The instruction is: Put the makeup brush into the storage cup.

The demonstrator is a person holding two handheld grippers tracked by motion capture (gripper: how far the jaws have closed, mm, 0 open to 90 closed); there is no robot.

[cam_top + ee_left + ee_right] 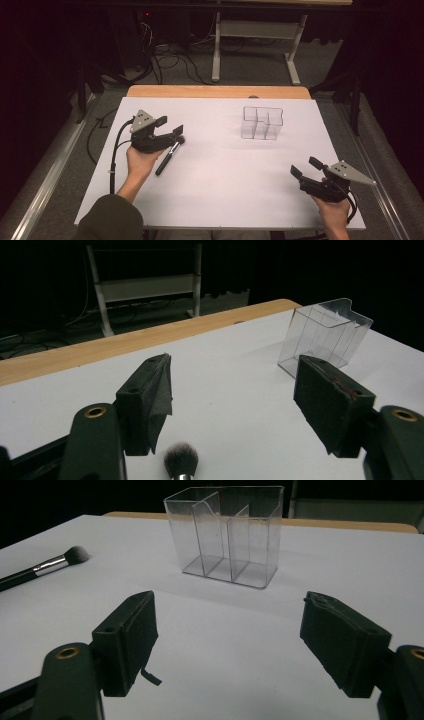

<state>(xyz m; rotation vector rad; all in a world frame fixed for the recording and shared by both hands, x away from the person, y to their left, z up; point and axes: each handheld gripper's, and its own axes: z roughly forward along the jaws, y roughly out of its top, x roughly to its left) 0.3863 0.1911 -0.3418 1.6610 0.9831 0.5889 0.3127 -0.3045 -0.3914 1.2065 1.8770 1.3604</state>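
Observation:
A makeup brush (pixel 169 156) with a black handle and a dark bristle head lies on the white table sheet (pixel 220 190) at the left. My left gripper (pixel 170 125) hovers open right over its bristle end (pixel 181 458), which sits low between the jaws. A clear plastic organizer (pixel 262 122) with upright dividers stands at the back right of the sheet, seen ahead as the organizer (pixel 227 535) and to the right as the organizer (pixel 324 335). My right gripper (pixel 306 167) is open at the front right with nothing between its jaws; its view holds the brush (pixel 42 567) far left.
The wooden table edge (pixel 218 91) runs along the back of the sheet. Beyond it on the floor stand a white metal frame (pixel 257 30) and loose cables (pixel 170 57). Metal rails flank the table on both sides.

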